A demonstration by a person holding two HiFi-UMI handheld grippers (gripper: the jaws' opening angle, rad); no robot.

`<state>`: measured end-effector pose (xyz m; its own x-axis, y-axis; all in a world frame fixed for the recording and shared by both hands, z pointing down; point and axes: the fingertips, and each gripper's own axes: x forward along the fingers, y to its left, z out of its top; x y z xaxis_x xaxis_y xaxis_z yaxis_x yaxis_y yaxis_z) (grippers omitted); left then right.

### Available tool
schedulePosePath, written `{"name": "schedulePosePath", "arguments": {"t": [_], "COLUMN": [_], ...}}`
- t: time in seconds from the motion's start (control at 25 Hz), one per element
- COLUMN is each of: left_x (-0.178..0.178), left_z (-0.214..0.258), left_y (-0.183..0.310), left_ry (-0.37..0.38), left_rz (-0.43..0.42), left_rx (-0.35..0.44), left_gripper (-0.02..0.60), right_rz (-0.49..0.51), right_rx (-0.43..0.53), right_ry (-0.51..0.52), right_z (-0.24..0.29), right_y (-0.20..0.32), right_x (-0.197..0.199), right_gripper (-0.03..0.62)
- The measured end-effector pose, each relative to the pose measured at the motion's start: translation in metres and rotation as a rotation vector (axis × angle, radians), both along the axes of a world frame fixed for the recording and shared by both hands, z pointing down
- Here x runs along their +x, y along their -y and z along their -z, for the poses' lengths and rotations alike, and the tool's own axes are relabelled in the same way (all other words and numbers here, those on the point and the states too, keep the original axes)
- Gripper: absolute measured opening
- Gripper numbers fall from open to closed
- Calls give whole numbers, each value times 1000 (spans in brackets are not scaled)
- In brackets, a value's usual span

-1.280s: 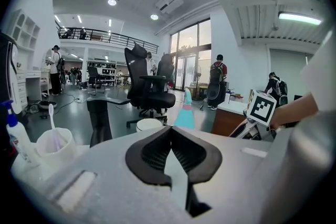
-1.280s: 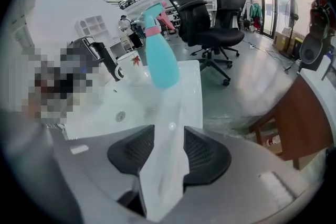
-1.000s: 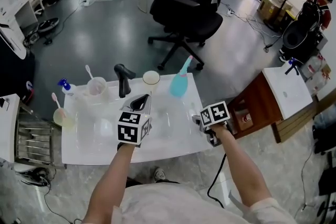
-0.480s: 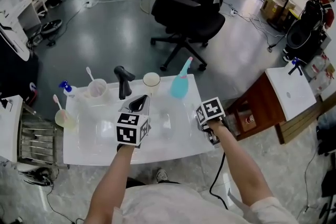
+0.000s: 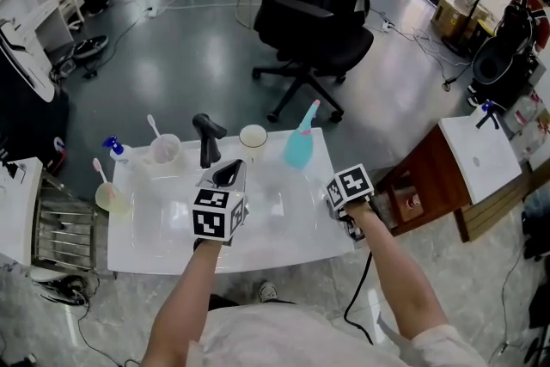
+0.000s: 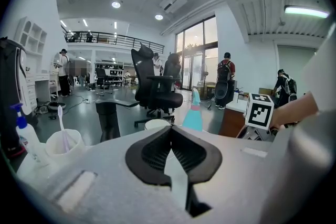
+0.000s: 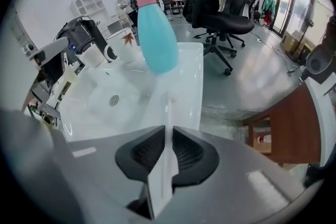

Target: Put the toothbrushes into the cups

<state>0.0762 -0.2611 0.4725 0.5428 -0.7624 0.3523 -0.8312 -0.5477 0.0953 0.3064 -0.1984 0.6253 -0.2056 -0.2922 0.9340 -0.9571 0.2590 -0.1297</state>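
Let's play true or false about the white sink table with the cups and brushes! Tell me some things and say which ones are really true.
1. The cup beside the black tap has no toothbrush in it. True.
2. The spray bottle is red. False: it is turquoise with a pink collar.
3. The right claw is empty. False: its jaws have just been closing and are shut on a thin white toothbrush.
4. The clear cup already has a toothbrush standing in it. True.
5. The office chair stands on the table. False: it stands on the floor beyond the table.
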Motion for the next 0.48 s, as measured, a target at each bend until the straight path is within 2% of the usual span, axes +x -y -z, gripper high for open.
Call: {"name": "schedulePosePath", "arguments": {"t": [0.48], "left_x": [-6], "left_z": [3], "left_y": [4], "left_ry": [-7], "left_rz": [11], "left_rx": [7], "left_gripper": [5], "right_rz": [20], "right_rx": [147], "right_ry": [92], "right_z": [42], "right_y": [24], "right_x": [-26], "right_gripper": [46]}}
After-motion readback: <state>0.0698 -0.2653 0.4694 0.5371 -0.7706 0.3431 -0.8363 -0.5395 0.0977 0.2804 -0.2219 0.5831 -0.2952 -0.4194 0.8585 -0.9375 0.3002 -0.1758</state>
